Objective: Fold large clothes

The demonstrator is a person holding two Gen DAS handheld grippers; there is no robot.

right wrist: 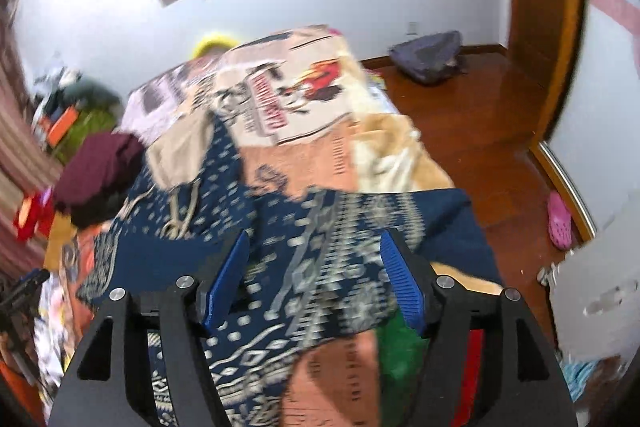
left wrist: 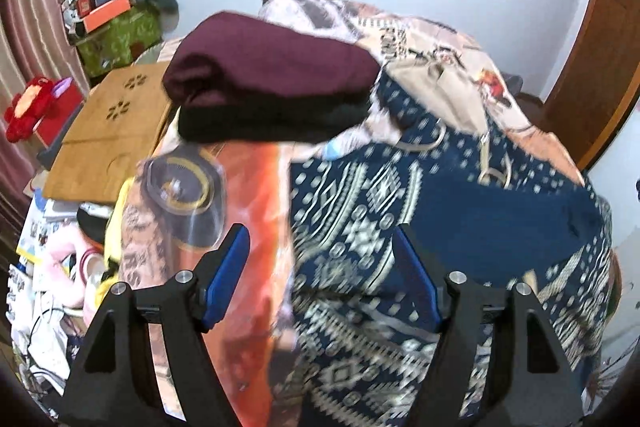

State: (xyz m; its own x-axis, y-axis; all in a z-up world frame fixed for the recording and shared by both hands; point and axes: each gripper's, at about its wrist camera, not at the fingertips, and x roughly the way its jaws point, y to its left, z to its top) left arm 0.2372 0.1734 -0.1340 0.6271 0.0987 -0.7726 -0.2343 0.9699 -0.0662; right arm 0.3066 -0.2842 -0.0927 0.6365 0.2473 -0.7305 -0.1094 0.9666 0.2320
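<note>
A large navy garment with a cream geometric pattern (left wrist: 400, 247) lies spread on the bed; it also shows in the right wrist view (right wrist: 280, 259). Its beige waistband and drawstrings (left wrist: 440, 99) lie at the far end. My left gripper (left wrist: 322, 263) is open, hovering above the garment's left part with nothing between its blue pads (left wrist: 228, 275). My right gripper (right wrist: 314, 271) is open above the garment's near right part, also empty. Both views are blurred by motion.
A folded maroon and black pile (left wrist: 272, 83) sits on the printed bedspread (left wrist: 460, 39) at the far left. A wooden lap table (left wrist: 112, 131) and clutter lie left of the bed. Wooden floor (right wrist: 480, 115), a bag (right wrist: 432, 55) and a pink shoe (right wrist: 560, 219) lie right.
</note>
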